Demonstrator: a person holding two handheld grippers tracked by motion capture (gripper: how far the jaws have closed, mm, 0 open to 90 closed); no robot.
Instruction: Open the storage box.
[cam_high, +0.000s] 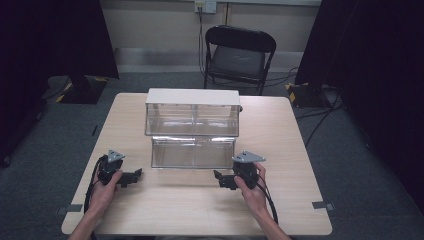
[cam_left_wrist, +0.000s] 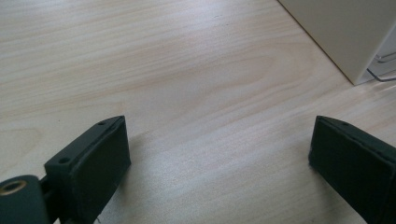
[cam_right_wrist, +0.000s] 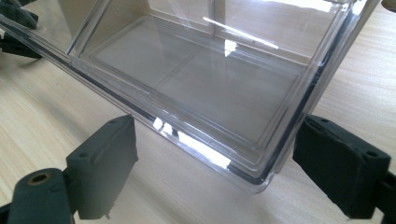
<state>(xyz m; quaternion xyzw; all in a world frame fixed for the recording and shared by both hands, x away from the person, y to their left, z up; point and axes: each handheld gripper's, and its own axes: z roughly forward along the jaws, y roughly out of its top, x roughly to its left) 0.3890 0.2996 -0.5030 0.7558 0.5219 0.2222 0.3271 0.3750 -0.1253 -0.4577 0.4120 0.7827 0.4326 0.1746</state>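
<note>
The clear plastic drawer unit (cam_high: 192, 127) sits mid-table in the high view: two see-through tiers under a flat white top, the lower drawer (cam_high: 192, 152) pulled out toward the person. Left tool (cam_high: 135, 176) rests on the table (cam_high: 165, 200) at 8 o'clock from the unit, held in the left hand (cam_high: 105, 192); right tool (cam_high: 218, 176) sits at 5 o'clock, in the right hand (cam_high: 252, 192), its tips just off the drawer's front corner. A black folding chair (cam_high: 239, 55) stands beyond the table at 12 o'clock.

Over to the left gripper view: the left tool (cam_left_wrist: 219, 154) has its jaws wide apart over bare pale wood, the unit's white side (cam_left_wrist: 341, 32) up at 1 o'clock.

Right gripper view now: the right tool (cam_right_wrist: 215, 172) also has its jaws spread wide, and the drawer's (cam_right_wrist: 201, 88) glossy transparent corner pokes between them, not gripped. Its floor is clear, with a faint divider line and bright reflections along the rim.
</note>
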